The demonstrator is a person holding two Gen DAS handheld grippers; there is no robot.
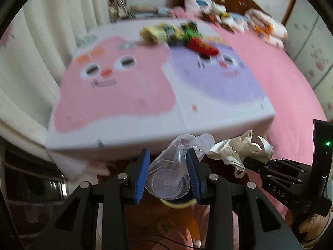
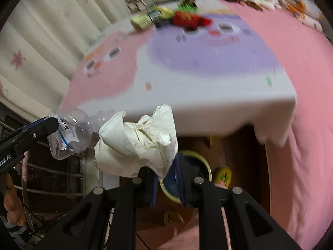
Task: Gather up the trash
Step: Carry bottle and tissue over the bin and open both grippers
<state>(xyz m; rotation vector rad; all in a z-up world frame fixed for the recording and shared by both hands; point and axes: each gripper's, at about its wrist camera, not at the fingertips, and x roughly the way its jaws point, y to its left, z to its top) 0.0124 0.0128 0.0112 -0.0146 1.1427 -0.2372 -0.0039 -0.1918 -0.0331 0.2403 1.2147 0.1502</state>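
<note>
Clearly, from the left wrist view, the left claw (image 1: 168,166) is clamped on a crushed clear plastic bottle (image 1: 174,162), its blue pads pressing both flanks while the neck juts out toward the desk (image 1: 145,95). The bottle hangs just off the near edge of that desk, over the floor. Thin, slick, already collapsed plastic may give further and slide out of the pads, and the neck sits close enough to the desk edge to catch on it. Just beside the bottle, the right claw (image 1: 247,160) carries crumpled paper (image 1: 239,150); the two loads nearly touch, so a nudge between them could pull one free.

From the right wrist view, the right claw (image 2: 166,181) is pinched together on a lower corner of the crumpled paper (image 2: 137,141), with most of the wad bulging beyond the tips. So small a bite on a loose wad could tear or slip. Below the near edge of the desk (image 2: 208,91), a yellow-rimmed bin (image 2: 205,162) shows behind the claw, largely hidden; a release off its rim would likely put trash on the floor. More wrappers (image 2: 177,18) lie at the far side of the desk.
</note>
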